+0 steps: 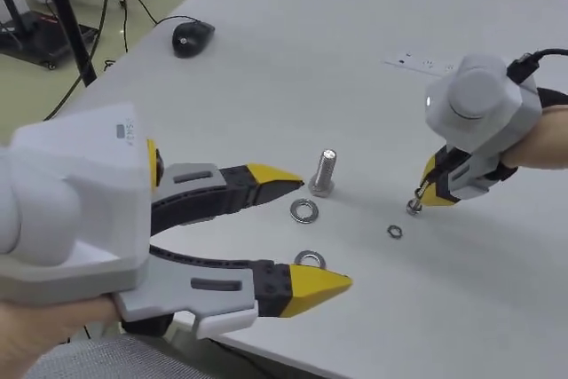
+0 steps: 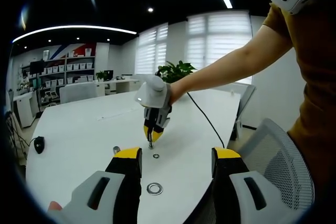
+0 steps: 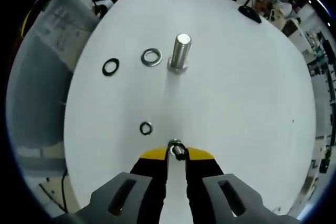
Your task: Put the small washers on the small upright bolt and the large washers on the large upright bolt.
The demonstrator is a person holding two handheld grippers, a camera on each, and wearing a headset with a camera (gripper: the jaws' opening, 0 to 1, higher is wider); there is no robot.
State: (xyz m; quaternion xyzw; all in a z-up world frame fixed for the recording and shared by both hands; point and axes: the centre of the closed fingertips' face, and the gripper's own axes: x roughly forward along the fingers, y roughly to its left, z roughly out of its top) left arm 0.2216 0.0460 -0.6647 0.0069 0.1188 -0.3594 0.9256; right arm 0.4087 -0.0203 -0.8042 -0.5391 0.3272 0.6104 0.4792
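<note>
Your right gripper [image 1: 426, 196], jaws narrow at the small bolt [image 1: 414, 208], mid-right; couldn't tell holding what. Side push could've toppled it. Left gripper [image 1: 326, 234] wide, empty.

Head view looks down on the table [image 1: 373, 68]. Left gripper view faces the right gripper [image 2: 150, 142] across it; right gripper view sits close above. All 3 share the large bolt [image 1: 324, 170]

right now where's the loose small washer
In the head view the small washer lies flat on the table, right of the large upright bolt, just nearer the person than the right hand-held gripper.
</note>
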